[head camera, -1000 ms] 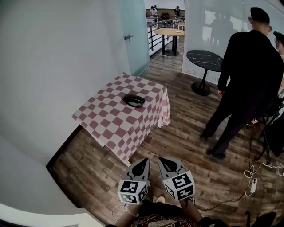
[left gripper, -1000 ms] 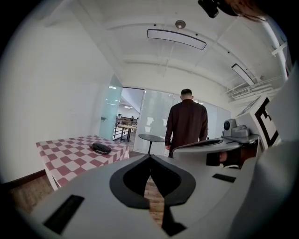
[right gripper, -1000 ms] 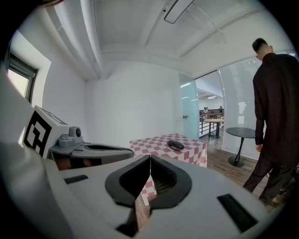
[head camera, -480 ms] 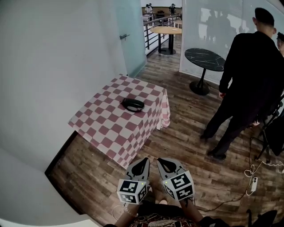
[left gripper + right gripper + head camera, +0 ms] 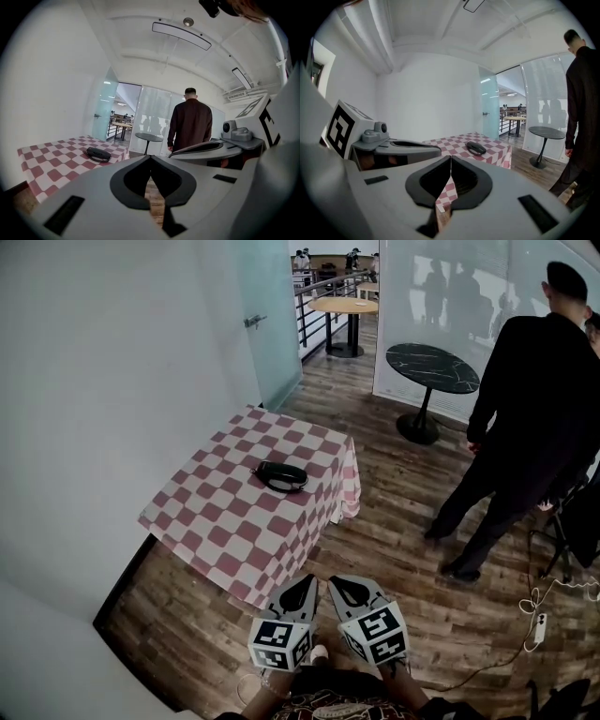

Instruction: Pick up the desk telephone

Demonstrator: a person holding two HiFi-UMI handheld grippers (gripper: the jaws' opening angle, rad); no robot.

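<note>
Phone (image 5: 281, 476) on table (image 5: 211, 531); L tongs (image 5: 307, 579), R tongs (image 5: 335, 580) closed (empty).

This is an office-like commercial loft: ahead of the left claw (image 5: 305, 580) and right claw (image 5: 335, 580), a plank wood floor (image 5: 394, 521) runs past a checked-cloth worktop (image 5: 225, 521) to a frosted glass door (image 5: 272, 324) in a bare white wall (image 5: 112, 381). Farther ahead and to the right of the claws stand a round black pedestal table (image 5: 433, 367) and a round wooden table (image 5: 342, 306) beside a dark metal railing (image 5: 314, 322). A long light strip (image 5: 181, 35) sits in the white ceiling (image 5: 140, 28), and cables (image 5: 536, 598) trail on the floor right of the right claw.
</note>
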